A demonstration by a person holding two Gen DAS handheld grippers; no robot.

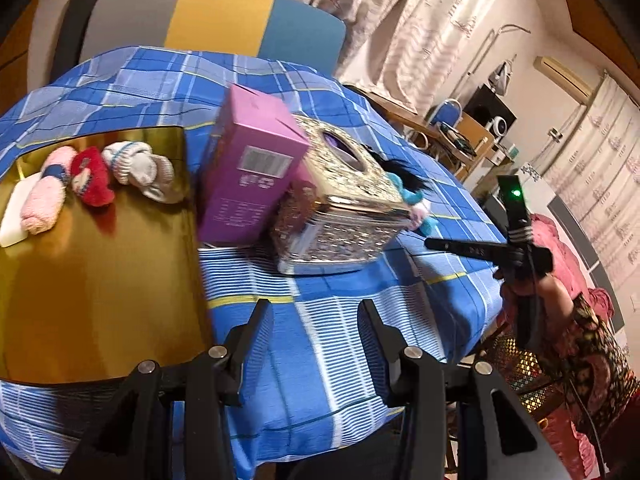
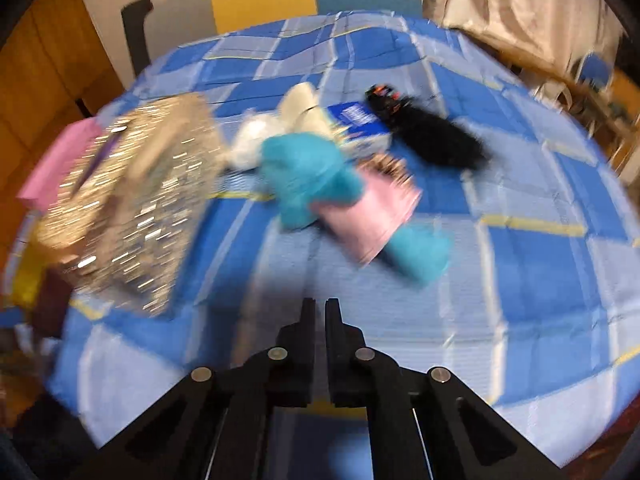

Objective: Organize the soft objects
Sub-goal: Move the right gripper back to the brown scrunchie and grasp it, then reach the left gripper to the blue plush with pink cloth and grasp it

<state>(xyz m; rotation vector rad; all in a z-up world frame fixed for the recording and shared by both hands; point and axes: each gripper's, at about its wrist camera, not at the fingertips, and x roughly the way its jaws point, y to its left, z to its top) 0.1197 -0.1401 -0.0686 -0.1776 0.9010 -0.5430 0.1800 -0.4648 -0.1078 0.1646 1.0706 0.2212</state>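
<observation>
Both claws were empty. Right claw (image 2: pixel 320 304) had its jaws pressed almost together with only a thin slit between them and nothing inside, and it pointed down at the blue checked cloth (image 2: pixel 520 280), a little short of the teal toy (image 2: pixel 304 168). Left claw (image 1: pixel 316 320) stood about half open over the same cloth and also held nothing. Some soft things already lay in a row on the gold tray (image 1: pixel 100 300): a pink roll (image 1: pixel 44 200), a red toy (image 1: pixel 92 180) and a white sock (image 1: pixel 136 164); I judged the tray to be the collecting place. Still loose on the cloth, close together, were the teal toy, a white toy (image 2: pixel 256 144) and a black furry thing (image 2: pixel 436 136). Probably the right claw must open again before it can take the teal toy. That view was blurred, so small details were not clear.
</observation>
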